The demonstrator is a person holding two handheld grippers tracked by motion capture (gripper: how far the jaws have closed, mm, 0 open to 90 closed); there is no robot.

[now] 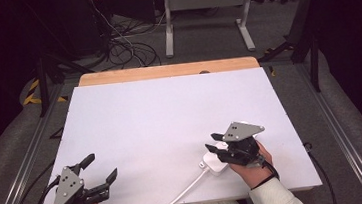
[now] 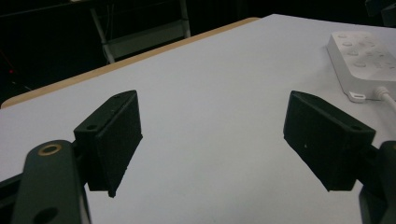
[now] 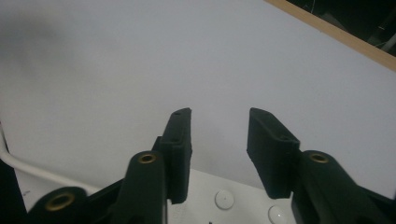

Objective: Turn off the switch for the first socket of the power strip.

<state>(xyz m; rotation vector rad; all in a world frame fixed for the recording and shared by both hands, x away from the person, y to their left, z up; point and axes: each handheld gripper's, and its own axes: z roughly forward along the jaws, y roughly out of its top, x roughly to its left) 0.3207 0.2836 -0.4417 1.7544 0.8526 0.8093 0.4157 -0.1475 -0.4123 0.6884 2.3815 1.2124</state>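
A white power strip (image 1: 214,161) lies flat at the front right of the white tabletop (image 1: 170,113). Its white cable (image 1: 178,198) curves off toward the front edge. My right gripper (image 1: 213,143) hovers right over the strip, pointing left. In the right gripper view the right gripper (image 3: 219,135) is open, with bare table in the gap and the strip (image 3: 224,200) under the jaw bases. My left gripper (image 1: 101,168) rests at the front left corner, open wide and holding nothing. The left gripper view has the left gripper (image 2: 212,130) facing the strip (image 2: 362,58) from a distance.
A wooden strip (image 1: 166,72) borders the table's far edge. Beyond it, on the floor, are tangled cables (image 1: 123,47) and a white desk frame (image 1: 206,19). Metal rails (image 1: 340,132) run along both sides of the table.
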